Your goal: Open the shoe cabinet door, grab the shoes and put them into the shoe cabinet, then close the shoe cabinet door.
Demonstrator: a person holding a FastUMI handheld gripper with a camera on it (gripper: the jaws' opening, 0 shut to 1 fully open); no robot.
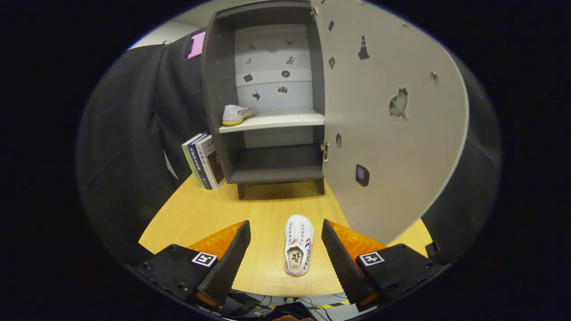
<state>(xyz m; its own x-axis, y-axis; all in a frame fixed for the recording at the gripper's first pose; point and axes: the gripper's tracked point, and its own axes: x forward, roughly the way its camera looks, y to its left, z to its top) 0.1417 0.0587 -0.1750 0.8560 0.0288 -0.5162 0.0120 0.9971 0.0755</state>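
A small white shoe point(298, 244) lies on the wooden table point(209, 214), toe pointing toward the cabinet, between my two fingers and untouched by either. My gripper point(285, 232) is open, its fingers wide apart on both sides of the shoe. Beyond them stands the dark grey shoe cabinet point(267, 98), with its pale door point(392, 116) swung wide open to the right. A second white shoe point(237, 114) with a yellowish sole rests on the left end of the cabinet's light middle shelf point(285, 120). The lower compartment holds nothing I can see.
Three upright books point(204, 161) lean against the cabinet's left side. The open door reaches forward over the table's right part, close to my right finger. Black cloth walls the booth on the left and right. The table's near edge runs just under my fingers.
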